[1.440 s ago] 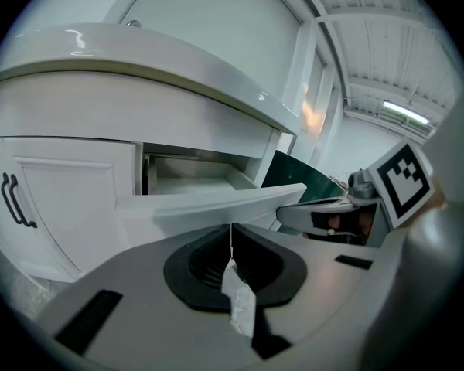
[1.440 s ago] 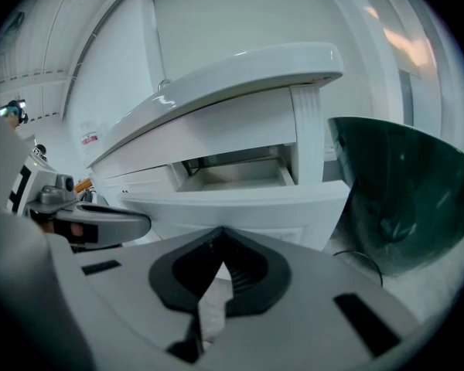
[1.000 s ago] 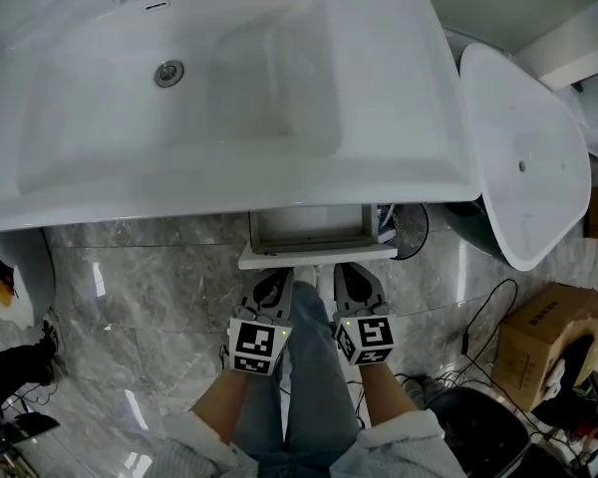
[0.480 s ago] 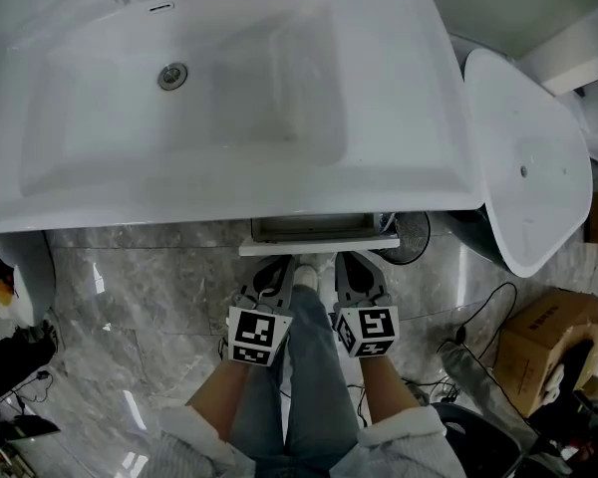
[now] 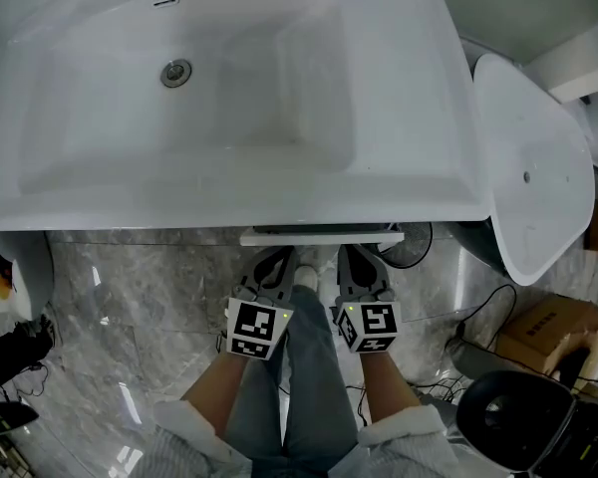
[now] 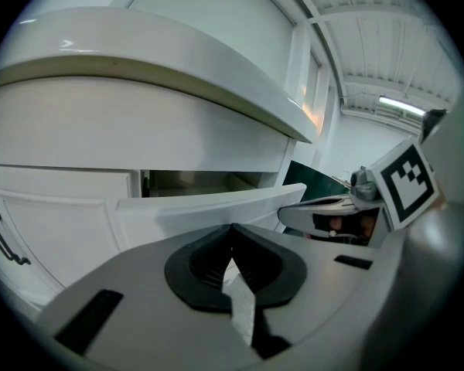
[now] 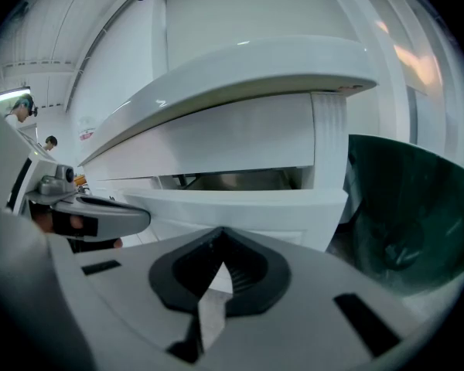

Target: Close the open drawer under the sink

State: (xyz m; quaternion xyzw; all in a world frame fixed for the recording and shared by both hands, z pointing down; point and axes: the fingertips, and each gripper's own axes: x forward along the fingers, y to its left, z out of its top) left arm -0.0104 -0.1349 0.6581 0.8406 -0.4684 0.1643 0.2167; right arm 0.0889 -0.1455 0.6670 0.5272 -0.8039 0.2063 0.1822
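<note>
While both grippers point at the cabinet under the sink (image 5: 229, 192), the drawer (image 5: 321, 237) stands only slightly open. In the head view its white front shows as a thin strip just past the sink's front rim.

Left gripper (image 5: 276, 264): jaws together at the tips, nothing between them. Its own view shows the tips close against the drawer front (image 6: 209, 205); I cannot tell if they touch. A narrow dark gap runs above that front.

Right gripper (image 5: 356, 262): jaws also together and empty, aimed at the same drawer front (image 7: 240, 201), with the gap into the drawer visible above it.

The grippers sit side by side, with the person's legs (image 5: 299, 386) below them over the grey marble floor (image 5: 130, 287).

To the right, a second white basin (image 5: 528, 157) leans on edge, with a cardboard box (image 5: 548, 332) lower down.
</note>
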